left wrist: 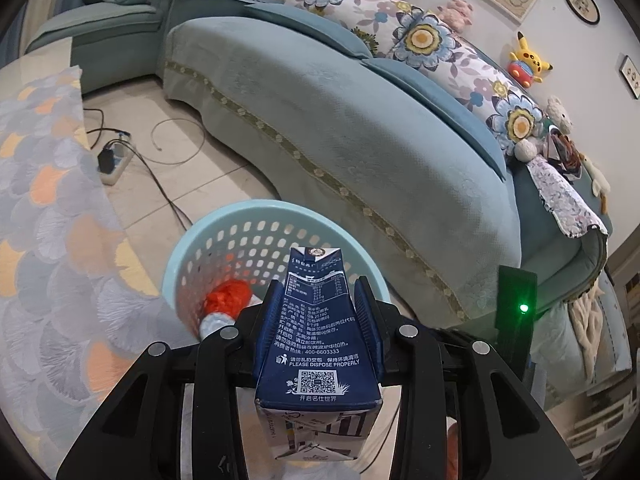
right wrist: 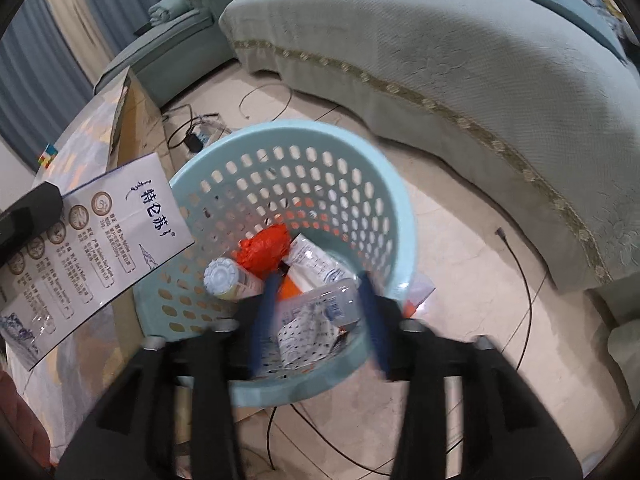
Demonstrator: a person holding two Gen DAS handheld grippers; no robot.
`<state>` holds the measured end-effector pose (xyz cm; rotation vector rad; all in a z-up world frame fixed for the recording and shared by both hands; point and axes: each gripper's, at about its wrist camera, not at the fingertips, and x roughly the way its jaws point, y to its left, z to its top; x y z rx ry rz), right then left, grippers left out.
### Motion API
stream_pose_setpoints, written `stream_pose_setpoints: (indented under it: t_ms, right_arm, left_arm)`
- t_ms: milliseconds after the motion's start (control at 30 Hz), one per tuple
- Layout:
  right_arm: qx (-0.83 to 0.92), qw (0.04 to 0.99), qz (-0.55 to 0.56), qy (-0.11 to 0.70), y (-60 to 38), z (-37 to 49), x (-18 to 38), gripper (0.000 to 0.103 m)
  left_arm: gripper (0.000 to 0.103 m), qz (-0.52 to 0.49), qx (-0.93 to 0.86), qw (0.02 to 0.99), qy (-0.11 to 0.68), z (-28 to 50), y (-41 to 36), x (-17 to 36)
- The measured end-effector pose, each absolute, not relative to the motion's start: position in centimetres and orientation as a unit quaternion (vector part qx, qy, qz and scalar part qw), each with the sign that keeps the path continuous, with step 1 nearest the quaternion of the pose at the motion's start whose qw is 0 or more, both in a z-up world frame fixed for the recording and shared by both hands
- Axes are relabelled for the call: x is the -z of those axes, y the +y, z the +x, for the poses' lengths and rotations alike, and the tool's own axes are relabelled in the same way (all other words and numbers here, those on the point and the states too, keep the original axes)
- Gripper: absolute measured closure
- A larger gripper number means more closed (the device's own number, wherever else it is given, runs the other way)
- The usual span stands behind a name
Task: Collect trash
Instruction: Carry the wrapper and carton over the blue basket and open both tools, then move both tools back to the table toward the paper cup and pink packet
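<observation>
My left gripper point(left wrist: 318, 300) is shut on a dark blue milk carton point(left wrist: 316, 336) and holds it in the air just short of the light blue perforated basket point(left wrist: 224, 236) on the floor. The carton's white side also shows at the left of the right wrist view point(right wrist: 100, 248). My right gripper point(right wrist: 320, 300) is open and empty above the basket point(right wrist: 360, 184). Inside the basket lie a crumpled red wrapper point(right wrist: 264, 252), a capped bottle point(right wrist: 228, 278), a white tube point(right wrist: 316, 264) and a clear plastic bottle point(right wrist: 320, 312). The red wrapper also shows in the left wrist view point(left wrist: 228, 298).
A teal curved sofa point(left wrist: 320, 120) with floral cushions stands behind the basket. A power strip point(left wrist: 114, 160) and cables lie on the tile floor. A table with a patterned cloth point(left wrist: 44, 200) is at the left. A black device with a green light point(left wrist: 516, 304) is at the right.
</observation>
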<state>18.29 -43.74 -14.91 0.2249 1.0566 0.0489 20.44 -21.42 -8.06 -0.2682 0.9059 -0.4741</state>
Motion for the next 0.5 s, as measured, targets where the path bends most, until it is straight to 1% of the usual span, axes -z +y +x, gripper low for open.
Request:
stream_pose_setpoints:
  t_ms: [33, 67, 100, 133, 300, 333, 500]
  right_arm:
    - [-0.021, 0.859, 0.111, 0.499, -44.0, 18.1, 14.7, 0.049]
    - [-0.02, 0.861, 0.115, 0.495, -44.3, 17.9, 14.5, 0.049]
    - [-0.02, 0.861, 0.119, 0.494, -44.5, 17.8, 14.4, 0.049]
    - [-0.02, 0.862, 0.125, 0.491, -44.7, 17.5, 14.3, 0.049]
    - [-0.026, 0.866, 0.123, 0.484, -44.2, 16.5, 13.7, 0.049]
    - [-0.03, 0.868, 0.12, 0.481, -43.8, 16.3, 13.3, 0.049]
    - [-0.052, 0.882, 0.091, 0.459, -41.2, 15.5, 11.1, 0.049]
  left_arm:
    - [0.067, -0.127, 0.228, 0.865, 0.429, 20.4, -21.4, 8.1]
    - [0.061, -0.122, 0.225, 0.868, 0.425, 20.2, -21.4, 8.0]
    - [0.05, -0.117, 0.219, 0.871, 0.424, 20.1, -21.3, 8.1]
    - [0.034, -0.116, 0.211, 0.871, 0.428, 20.2, -21.1, 8.2]
    - [0.033, -0.133, 0.2, 0.87, 0.431, 20.1, -19.4, 8.2]
    - [0.032, -0.141, 0.197, 0.87, 0.429, 20.0, -18.7, 8.1]
    - [0.032, -0.158, 0.183, 0.873, 0.423, 19.4, -16.5, 7.5]
